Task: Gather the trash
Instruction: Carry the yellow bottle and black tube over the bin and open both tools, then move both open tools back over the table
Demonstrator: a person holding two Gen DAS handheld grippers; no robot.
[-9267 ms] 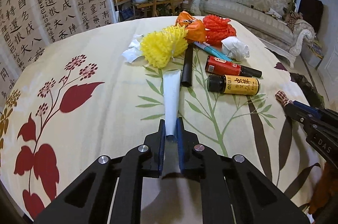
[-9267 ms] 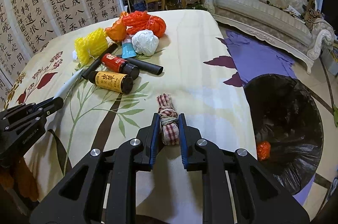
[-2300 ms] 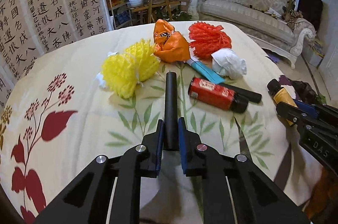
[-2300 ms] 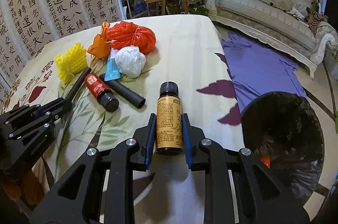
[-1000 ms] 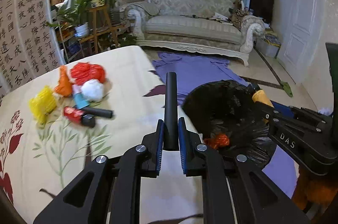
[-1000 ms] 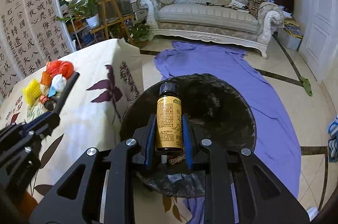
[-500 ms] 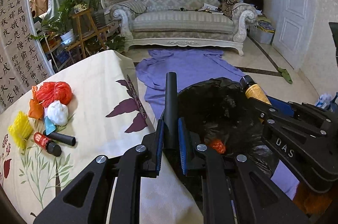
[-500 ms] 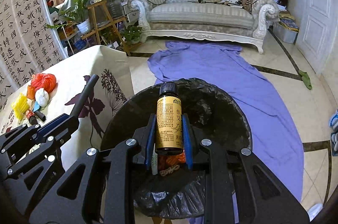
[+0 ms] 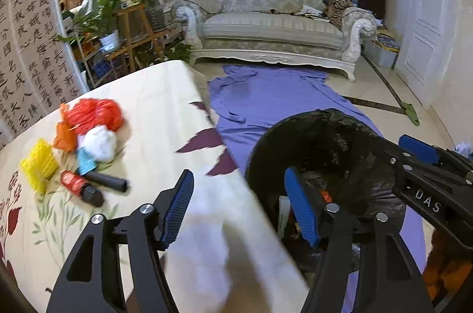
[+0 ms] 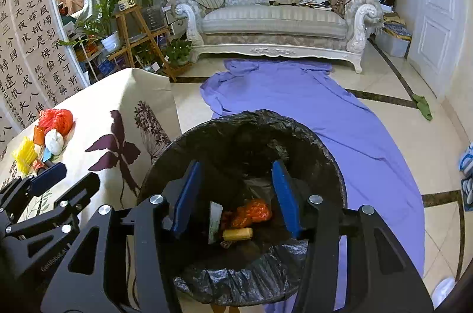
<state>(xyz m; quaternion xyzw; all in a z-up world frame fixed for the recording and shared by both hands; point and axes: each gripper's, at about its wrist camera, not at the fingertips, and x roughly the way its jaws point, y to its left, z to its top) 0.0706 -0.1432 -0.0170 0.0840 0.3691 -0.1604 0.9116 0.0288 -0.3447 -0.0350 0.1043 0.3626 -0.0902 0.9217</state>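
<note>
Right wrist view: right gripper [image 10: 233,191] over the black-bagged round trash bin [image 10: 334,165], jaws opening, nothing between them; yellow-labelled brown bottle [image 10: 238,233] lies inside at 6 o'clock. Left gripper [image 9: 239,203] jaws opening, empty, over the bin's 9 o'clock rim.

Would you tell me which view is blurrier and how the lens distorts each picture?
Left wrist view: motion blur smears the table edge and trash pile; right wrist view is sharper, bin contents crisp. Both are fisheye: door frames bow and corners vignette black.
</note>
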